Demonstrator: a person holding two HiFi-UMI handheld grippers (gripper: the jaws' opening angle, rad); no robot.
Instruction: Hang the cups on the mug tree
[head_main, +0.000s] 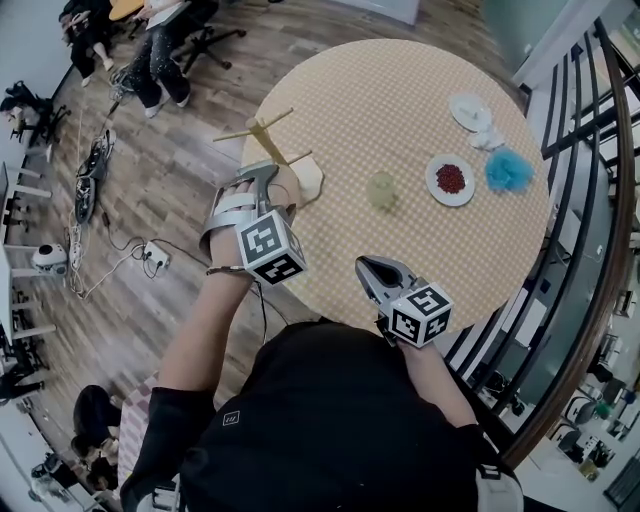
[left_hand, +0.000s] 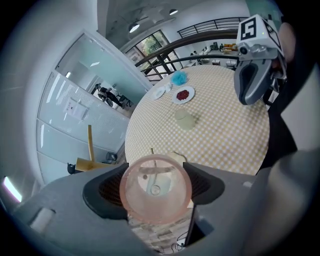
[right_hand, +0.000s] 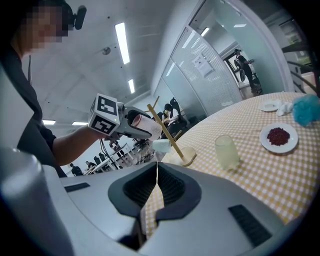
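Holding a translucent pink cup (left_hand: 155, 189) beside the wooden mug tree (right_hand: 170, 137).
Only the gripper views show it clamped in the left gripper (head_main: 272, 182); right gripper (right_hand: 156, 187) pressed closed, empty; pale yellow cup (head_main: 381, 190) stands on the table (head_main: 400, 100).

Round checkered table (head_main: 400, 90) is occupying upper centre. At upper right, a white plate (head_main: 431, 180) is holding red pieces; a blue fluffy ball (head_main: 509, 170) is lying just beside it.
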